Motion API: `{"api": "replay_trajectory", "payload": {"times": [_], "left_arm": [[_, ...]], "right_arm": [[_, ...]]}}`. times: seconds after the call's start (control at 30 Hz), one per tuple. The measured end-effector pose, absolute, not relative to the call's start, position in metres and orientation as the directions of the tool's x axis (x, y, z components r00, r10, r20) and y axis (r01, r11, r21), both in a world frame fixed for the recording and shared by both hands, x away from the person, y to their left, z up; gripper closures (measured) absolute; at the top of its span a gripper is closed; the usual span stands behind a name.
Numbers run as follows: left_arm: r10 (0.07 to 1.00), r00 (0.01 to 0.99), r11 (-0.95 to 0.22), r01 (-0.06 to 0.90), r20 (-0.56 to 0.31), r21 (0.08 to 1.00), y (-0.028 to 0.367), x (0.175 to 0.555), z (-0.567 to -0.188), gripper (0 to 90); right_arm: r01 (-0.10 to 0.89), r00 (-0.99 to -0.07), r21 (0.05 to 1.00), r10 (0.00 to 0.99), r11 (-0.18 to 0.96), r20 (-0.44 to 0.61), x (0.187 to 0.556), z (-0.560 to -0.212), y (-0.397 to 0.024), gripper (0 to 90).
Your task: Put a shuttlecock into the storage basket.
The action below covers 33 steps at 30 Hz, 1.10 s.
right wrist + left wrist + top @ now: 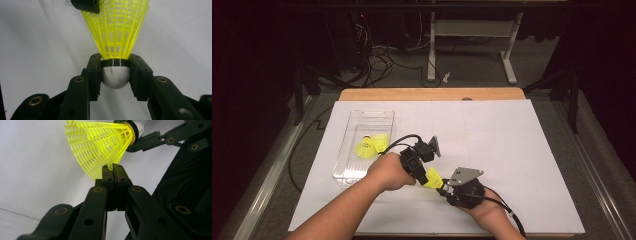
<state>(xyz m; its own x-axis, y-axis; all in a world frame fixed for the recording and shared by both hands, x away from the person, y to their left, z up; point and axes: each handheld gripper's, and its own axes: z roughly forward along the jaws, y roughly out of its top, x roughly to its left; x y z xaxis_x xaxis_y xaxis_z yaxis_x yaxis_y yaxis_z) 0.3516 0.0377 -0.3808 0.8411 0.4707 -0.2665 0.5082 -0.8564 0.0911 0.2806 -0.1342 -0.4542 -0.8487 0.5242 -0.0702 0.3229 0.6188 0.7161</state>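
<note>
1. The right gripper, held near the table's near edge, clamps the white cork head of a yellow shuttlecock between its pads — the skirt points away from it toward the other hand.
2. The left gripper has its jaws pinched together on the rim of that same shuttlecock's mesh skirt, so both tools hold it just above the white table.
3. A clear plastic tray sits to the left — two more yellow shuttlecocks lie inside it.
</note>
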Motion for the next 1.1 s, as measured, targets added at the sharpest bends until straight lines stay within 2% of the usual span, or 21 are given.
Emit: {"api": "replay_trajectory", "payload": {"times": [0.63, 0.73, 1.1], "left_arm": [[0.46, 0.846, -0.861, 0.499, -0.268, 0.097, 0.0384, 0.3505, -0.3811, 89.9], [0.466, 0.842, -0.856, 0.507, -0.27, 0.103, 0.0386, 0.3501, -0.3811, 89.9], [0.464, 0.846, -0.858, 0.503, -0.262, 0.102, 0.0391, 0.3491, -0.3823, 89.9]], "right_arm": [[0.312, -0.854, 0.719, 0.515, 0.622, -0.074, 0.2791, -0.4566, -0.1344, 63.8], [0.299, -0.859, 0.716, 0.505, 0.631, -0.087, 0.2787, -0.4569, -0.1335, 60.0], [0.31, -0.853, 0.714, 0.516, 0.627, -0.083, 0.2812, -0.461, -0.1305, 35.1]]}}
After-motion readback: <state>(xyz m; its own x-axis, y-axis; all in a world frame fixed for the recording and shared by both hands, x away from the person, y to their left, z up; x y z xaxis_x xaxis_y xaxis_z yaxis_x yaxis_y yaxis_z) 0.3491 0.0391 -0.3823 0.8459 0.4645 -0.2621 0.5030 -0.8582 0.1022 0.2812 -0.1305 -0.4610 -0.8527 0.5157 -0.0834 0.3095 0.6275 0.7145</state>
